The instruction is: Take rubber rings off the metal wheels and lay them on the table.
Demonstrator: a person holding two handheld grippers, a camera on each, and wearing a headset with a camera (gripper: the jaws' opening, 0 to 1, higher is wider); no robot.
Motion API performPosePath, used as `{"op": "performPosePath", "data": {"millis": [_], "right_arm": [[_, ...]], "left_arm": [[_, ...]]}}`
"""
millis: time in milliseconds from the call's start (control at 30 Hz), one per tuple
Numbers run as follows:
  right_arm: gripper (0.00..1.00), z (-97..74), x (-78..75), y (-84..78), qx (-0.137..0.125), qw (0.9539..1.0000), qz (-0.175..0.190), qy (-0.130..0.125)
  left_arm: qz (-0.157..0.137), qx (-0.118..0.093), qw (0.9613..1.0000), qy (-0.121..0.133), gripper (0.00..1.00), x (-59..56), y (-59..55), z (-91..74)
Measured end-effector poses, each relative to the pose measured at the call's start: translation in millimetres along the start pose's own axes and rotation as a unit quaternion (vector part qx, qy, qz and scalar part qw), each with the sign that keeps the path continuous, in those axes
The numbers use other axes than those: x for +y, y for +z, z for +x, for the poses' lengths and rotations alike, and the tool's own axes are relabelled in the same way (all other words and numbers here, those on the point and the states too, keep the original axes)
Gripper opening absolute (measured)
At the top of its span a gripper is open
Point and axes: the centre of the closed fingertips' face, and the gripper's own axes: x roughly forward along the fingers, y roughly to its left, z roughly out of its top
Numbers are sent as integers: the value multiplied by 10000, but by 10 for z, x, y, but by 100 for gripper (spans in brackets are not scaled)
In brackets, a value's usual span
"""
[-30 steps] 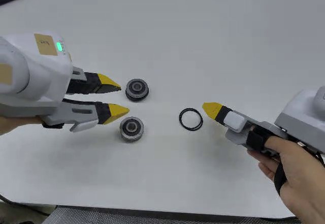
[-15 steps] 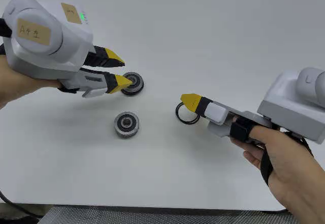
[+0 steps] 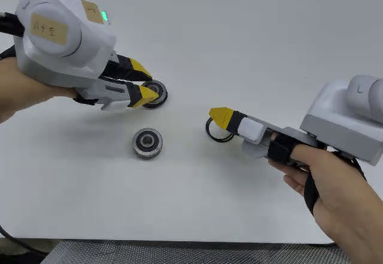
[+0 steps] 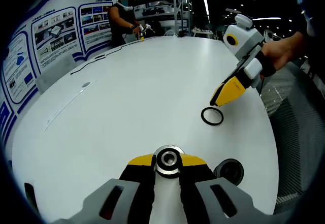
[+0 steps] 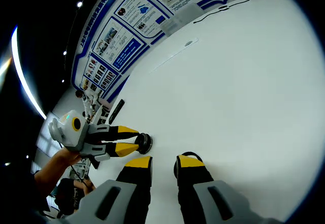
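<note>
Looks like one ring is done and the next is starting. The left gripper [image 3: 145, 83], upper left of the head view, has its jaws pinched on a metal wheel [image 4: 168, 160] that rests on the table [image 3: 269, 36]. The right gripper [image 5: 163, 163] has its jaws spread and holds nothing, with one tip over the loose rubber ring [image 4: 212, 116] lying flat at mid-frame. The second wheel [image 3: 147, 142] sits free, just below the gripped one. I can't tell which wheel has a ring on. Next move, my guess: hold the wheel steady and bring the right tips over to hook its rim and peel. The table is plain white, matte and uncluttered. At its far end there's a cable [image 4: 96, 61], blue posters [image 4: 43, 31], shelving [image 4: 162, 0] and a person [image 4: 124, 16].
</note>
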Motion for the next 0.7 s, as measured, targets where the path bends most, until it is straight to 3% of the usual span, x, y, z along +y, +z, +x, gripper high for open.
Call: {"op": "performPosePath", "data": {"millis": [300,700], "right_arm": [[20,85,75,35,14,9998,143,162],[20,311,252,122,146,9981,69,591]], "left_arm": [[-65,-72,9999,-98,16,-12,8,2],[-51,-108,9998,-175,14,-14,16,22]]}}
